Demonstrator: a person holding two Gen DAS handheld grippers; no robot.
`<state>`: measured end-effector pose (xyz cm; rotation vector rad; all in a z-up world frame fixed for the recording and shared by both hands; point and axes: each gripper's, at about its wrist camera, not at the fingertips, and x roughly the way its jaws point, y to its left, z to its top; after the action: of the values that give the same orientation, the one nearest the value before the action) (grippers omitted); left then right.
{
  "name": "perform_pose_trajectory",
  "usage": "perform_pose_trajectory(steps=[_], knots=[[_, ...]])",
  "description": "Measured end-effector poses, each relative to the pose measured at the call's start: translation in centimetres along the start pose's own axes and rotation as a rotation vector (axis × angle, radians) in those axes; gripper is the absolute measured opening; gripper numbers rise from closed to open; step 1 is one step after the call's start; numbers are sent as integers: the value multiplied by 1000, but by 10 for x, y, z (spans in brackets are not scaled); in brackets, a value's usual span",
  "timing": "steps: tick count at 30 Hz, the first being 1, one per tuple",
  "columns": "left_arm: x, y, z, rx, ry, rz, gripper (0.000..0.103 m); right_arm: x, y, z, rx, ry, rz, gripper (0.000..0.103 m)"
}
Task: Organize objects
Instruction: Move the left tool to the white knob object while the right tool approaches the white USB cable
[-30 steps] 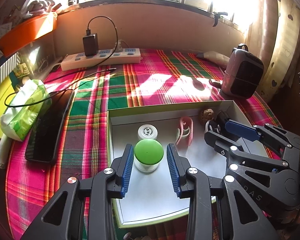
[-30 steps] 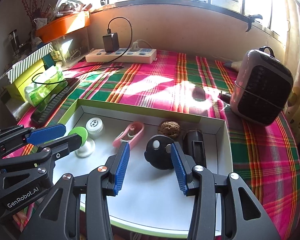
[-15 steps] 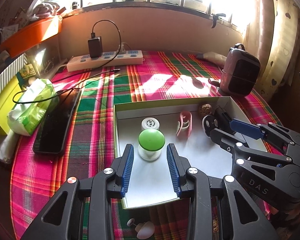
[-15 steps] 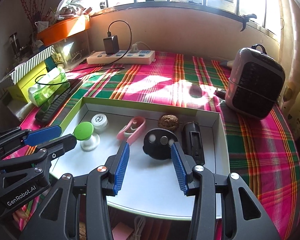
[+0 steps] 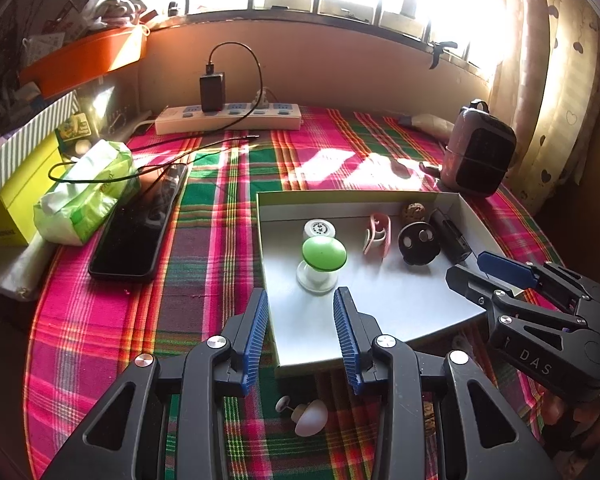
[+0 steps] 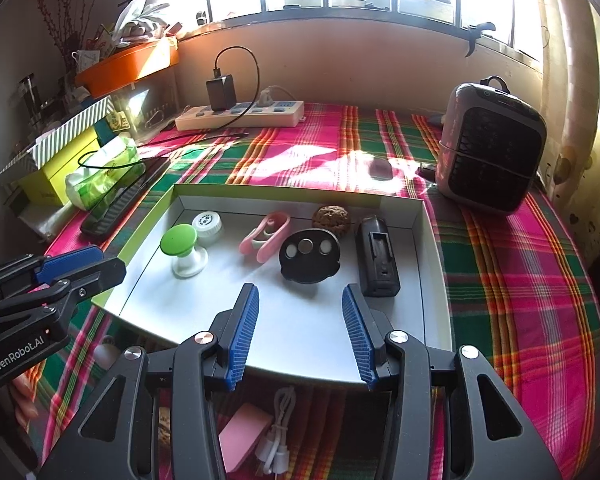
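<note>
Both of your tools are empty and stand partly open: the left tool (image 5: 300, 336) has nothing between its blue pads, and neither does the right tool (image 6: 298, 334). Each hovers over the near edge of the box lid (image 6: 430, 240), which lies on the plaid cloth of the counter (image 5: 228, 184), towards its right side and short of the window wall. The lid serves as the collecting tray, so the small things are lined up along its far wall, probably to leave its near half free for more. From the left along that row you have the white cap (image 6: 207, 224), the green-topped knob (image 6: 179, 240) just in front of it, the pink clip (image 6: 265, 236), the black disc (image 6: 310, 256) with the walnut (image 6: 332, 218) behind it, and the black holder (image 6: 376, 256) close to the right wall. The green-topped knob sits just ahead of your left tool and in line with its gap, not between the pads; the black disc lies just ahead of your right tool in the same way. Loose things remain outside the lid, on the cloth near the counter's front edge: a small white knob (image 5: 310, 416) below your left tool, and a pink block (image 6: 244, 436) and white cable (image 6: 278, 432) below your right tool. Those look like the next items to gather, and they call for a reach down in front of the lid.
</note>
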<state>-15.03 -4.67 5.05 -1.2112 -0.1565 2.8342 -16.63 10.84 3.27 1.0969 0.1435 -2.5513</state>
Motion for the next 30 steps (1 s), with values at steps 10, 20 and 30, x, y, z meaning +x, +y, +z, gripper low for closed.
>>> perform_pose_trajectory(steps=[10, 20, 30], knots=[[-14, 16, -17, -21, 10, -9, 32, -18, 0, -16, 16, -25, 4, 45], [-20, 23, -45, -30, 50, -72, 38, -35, -5, -36, 13, -34, -18, 45], [-11, 25, -55, -58, 81, -100, 38, -39, -13, -57, 42, -6, -38, 45]])
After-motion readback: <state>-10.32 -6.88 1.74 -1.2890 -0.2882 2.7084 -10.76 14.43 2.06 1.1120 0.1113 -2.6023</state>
